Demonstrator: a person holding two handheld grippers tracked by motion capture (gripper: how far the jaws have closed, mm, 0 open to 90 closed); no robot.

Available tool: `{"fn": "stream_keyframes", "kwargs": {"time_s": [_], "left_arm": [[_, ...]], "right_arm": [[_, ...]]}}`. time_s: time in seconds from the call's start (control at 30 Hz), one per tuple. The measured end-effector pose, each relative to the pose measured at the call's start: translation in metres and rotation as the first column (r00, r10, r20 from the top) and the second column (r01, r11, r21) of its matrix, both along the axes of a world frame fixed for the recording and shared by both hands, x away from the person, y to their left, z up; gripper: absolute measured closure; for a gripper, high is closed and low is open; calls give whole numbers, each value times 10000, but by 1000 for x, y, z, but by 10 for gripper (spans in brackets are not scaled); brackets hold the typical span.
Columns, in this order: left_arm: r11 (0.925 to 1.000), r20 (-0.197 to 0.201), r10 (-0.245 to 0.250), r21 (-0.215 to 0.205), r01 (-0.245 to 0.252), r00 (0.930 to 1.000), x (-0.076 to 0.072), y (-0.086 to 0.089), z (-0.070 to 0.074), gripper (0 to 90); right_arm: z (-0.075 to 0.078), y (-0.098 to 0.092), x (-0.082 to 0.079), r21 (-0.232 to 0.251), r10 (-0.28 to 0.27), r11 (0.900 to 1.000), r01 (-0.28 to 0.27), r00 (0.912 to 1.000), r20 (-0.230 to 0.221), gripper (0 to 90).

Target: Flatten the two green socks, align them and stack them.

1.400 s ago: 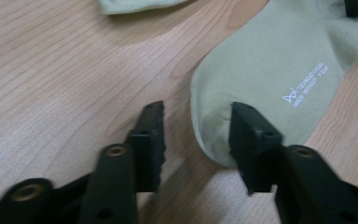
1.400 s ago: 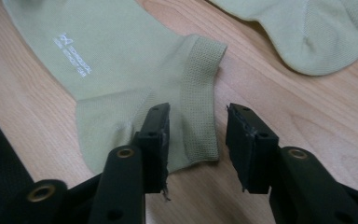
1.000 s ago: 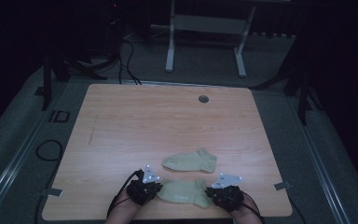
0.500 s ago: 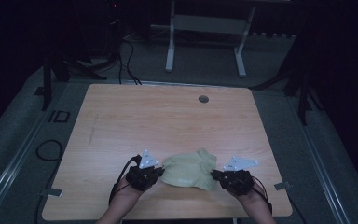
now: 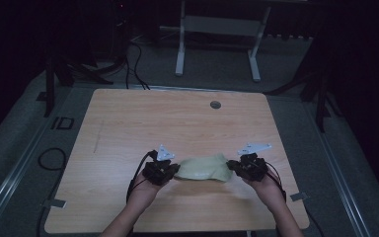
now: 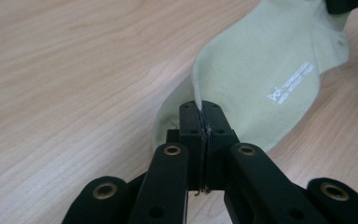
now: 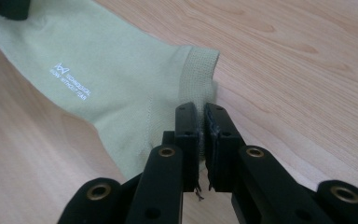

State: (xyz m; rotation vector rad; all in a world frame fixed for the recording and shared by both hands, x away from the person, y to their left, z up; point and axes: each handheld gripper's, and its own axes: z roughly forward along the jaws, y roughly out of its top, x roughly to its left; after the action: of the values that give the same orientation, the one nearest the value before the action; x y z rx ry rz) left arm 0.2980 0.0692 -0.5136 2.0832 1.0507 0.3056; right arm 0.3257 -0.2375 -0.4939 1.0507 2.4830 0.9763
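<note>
Sock (image 5: 203, 169) carried farther from table's (image 5: 128, 128) near edge since earlier frame, now stretched left-right over its near middle, left tongs (image 5: 173, 170) clamped on toe end, right tongs (image 5: 232, 167) pinching the cuff end.

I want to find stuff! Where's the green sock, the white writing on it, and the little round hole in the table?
green sock (image 5: 203, 169), high view, middle of the fabric
white writing (image 6: 291, 82), left gripper view, on the printed letters
round hole (image 5: 215, 104), high view, its centre
</note>
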Motion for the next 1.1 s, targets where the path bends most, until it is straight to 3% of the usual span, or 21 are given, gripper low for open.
{"fn": "stream_keyframes", "kwargs": {"time_s": [0.37, 0.53, 0.67, 0.77, 0.97, 1.1], "left_arm": [[9996, -586, 81, 275, -65, 9983, 13, -5, -25, 883], [9991, -568, -30, 430, 54, 9984, 16, -7, -30, 883], [9969, -493, 12, 787, 27, 9988, 17, -12, -39, 881], [9971, -222, 178, 749, -161, 9996, 17, -10, -38, 881], [9951, -448, 230, 972, -186, 9987, 22, -10, -41, 880], [9965, -541, 252, 816, -207, 9982, 24, -7, -44, 878]], "right_arm": [[-25, 3, 16, -297, -170, 9994, 153, 9981, -600, 844], [-31, 2, 19, -416, -222, 9989, 196, 9977, -639, 842], [-38, 0, 23, -378, -342, 9988, 311, 9959, -836, 842], [-42, 0, 24, -410, -367, 9986, 333, 9956, -857, 840], [-44, 3, 23, -377, -379, 9987, 347, 9955, -864, 835], [-50, 5, 23, -539, -358, 9981, 310, 9951, -919, 826]]}}
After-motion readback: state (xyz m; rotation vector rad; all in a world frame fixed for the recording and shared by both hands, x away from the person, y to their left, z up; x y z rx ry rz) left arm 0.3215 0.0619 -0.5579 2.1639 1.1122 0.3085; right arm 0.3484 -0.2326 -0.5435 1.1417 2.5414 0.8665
